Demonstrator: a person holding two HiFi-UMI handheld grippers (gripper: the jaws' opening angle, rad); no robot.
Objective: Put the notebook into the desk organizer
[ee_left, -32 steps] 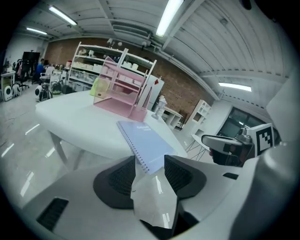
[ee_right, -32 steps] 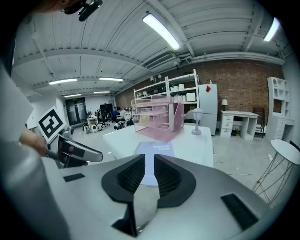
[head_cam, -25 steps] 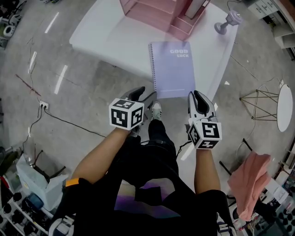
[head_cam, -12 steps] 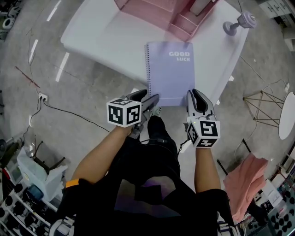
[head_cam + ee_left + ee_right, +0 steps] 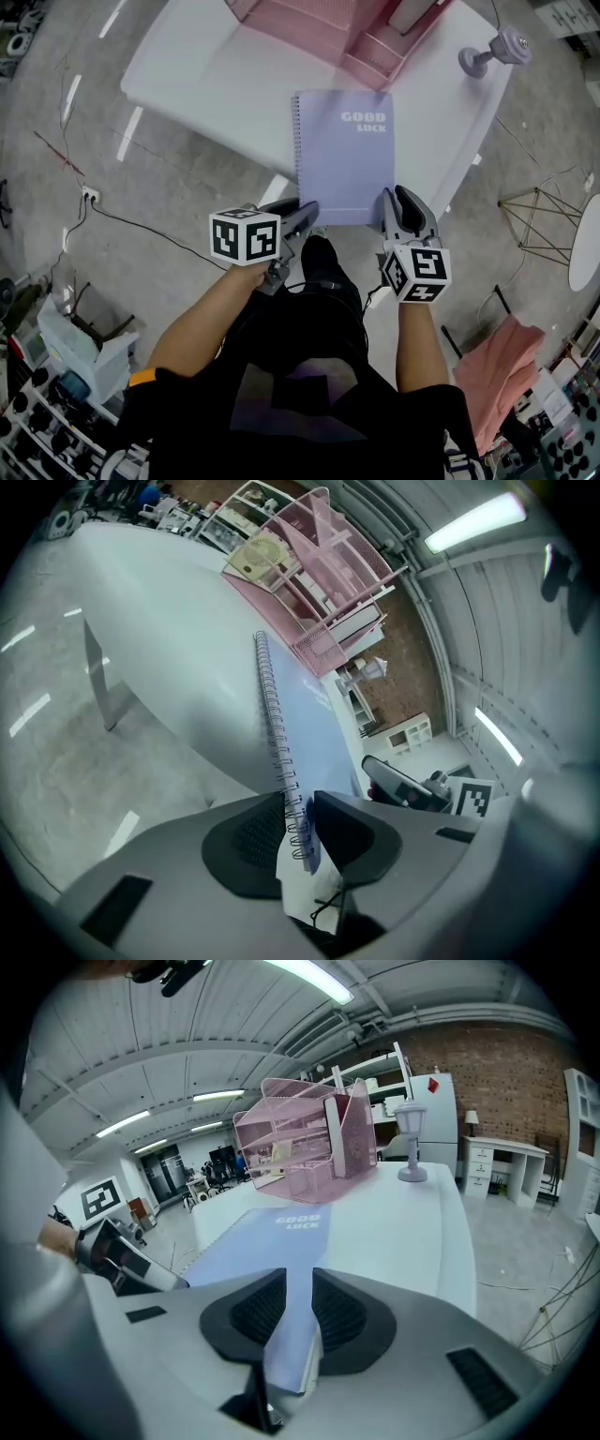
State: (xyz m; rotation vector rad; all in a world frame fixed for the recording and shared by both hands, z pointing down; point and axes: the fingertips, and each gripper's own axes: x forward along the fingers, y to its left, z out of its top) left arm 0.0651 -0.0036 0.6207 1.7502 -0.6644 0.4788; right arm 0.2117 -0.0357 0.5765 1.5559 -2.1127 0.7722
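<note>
Head view: the notebook [image 5: 345,159] lies flat on the white table [image 5: 216,84], with its near edge overhanging on the claws' side. The pink desk organizer [image 5: 314,23] is well ahead of both claws, at the table's far side.

Left claw [image 5: 298,819] is narrow and closing on the spiral-bound near corner, with the wire coils wedged between its pads. Right claw [image 5: 291,1312] is narrow on the other near corner, but its jaws are opening. The cover sits between the pads, and we judge the contact to be light.

Risks from here:
- Left pads bite wire coils, not paper, so the grip could roll or slip on lift.
- Right claw loosens before the left has settled. The book could end up hanging from one corner and sag, twist or slide off the edge.
- The organizer is mesh with dividers. A floppy book carried by its near edge may catch on one.

Hard to see:
- The organizer is cut off at the top of head view, and its slots ahead of the right claw are too small to pick one.
- The underside of the overhang is hidden.
</note>
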